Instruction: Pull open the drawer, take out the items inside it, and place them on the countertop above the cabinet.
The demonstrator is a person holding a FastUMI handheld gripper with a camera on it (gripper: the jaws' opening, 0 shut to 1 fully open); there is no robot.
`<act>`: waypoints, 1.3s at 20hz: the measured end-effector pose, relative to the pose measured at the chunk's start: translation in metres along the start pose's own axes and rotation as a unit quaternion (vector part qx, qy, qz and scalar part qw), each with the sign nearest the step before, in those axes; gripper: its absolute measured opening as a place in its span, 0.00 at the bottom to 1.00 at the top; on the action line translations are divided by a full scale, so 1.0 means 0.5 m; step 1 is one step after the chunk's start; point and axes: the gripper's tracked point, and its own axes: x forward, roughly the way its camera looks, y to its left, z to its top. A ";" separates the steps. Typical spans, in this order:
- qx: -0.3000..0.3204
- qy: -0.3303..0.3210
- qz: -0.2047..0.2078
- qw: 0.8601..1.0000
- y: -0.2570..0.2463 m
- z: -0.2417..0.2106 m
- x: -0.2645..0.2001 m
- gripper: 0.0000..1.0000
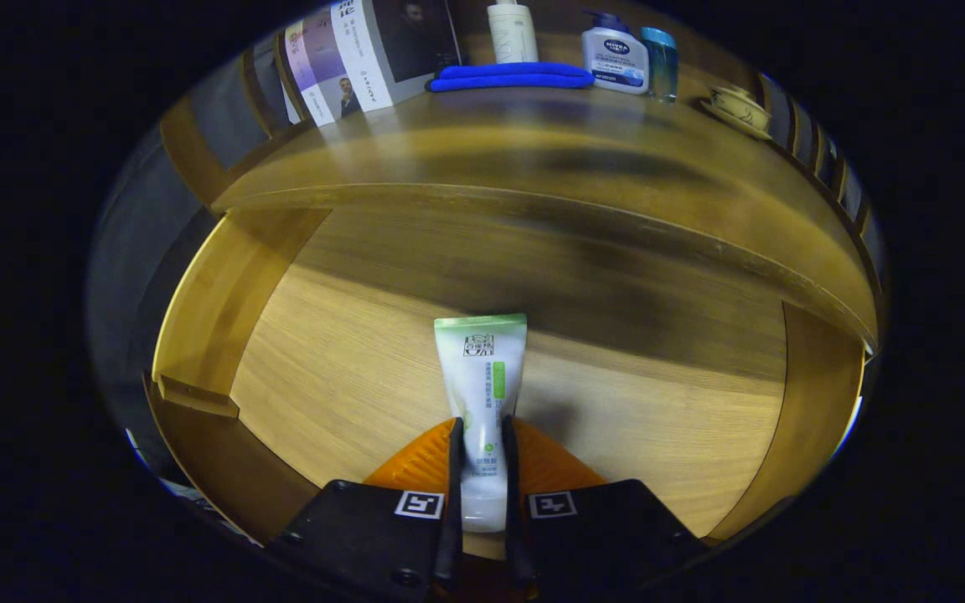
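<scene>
the tube (pixel 480 394) lies in the lower middle of the frame, on the floor of the open drawer (pixel 323 368), its long axis running straight ahead along the line of the gripper (pixel 480 469); its near end sits between the jaws and its flat green-edged end points away toward the back of the drawer; the jaws are drawn narrow, both pressing on the tube's sides, so the hold looks taken rather than pending; whether the tube is lifted clear of the drawer floor i cannot tell; the bench (pixel 533 151) curves across the upper half of the frame, above and beyond the drawer; on it stand books (pixel 365 59) at the upper left, a folded blue cloth (pixel 509 77) and bottles (pixel 616 59) at the top; the bare wood in front of the cloth looks the likely place to set the tube, so the move is up and forward.
</scene>
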 end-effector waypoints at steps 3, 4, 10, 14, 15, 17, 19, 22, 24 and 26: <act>-0.004 -0.025 0.011 1.000 0.014 0.018 -0.024 0.23; -0.015 -0.032 0.014 0.999 0.019 0.024 -0.037 0.22; -0.052 -0.069 0.037 0.996 0.054 0.042 -0.122 0.22; -0.069 -0.084 0.055 0.993 0.079 0.041 -0.162 0.22; -0.073 -0.090 0.058 0.992 0.083 0.047 -0.172 0.23; -0.072 -0.102 0.062 0.990 0.085 0.062 -0.191 0.22; -0.063 -0.116 0.064 0.989 0.082 0.089 -0.201 0.23; -0.054 -0.132 0.045 0.989 0.055 0.129 -0.207 0.23; -0.040 -0.144 0.034 0.988 0.034 0.159 -0.207 0.22; -0.023 -0.154 0.025 0.988 0.015 0.184 -0.205 0.22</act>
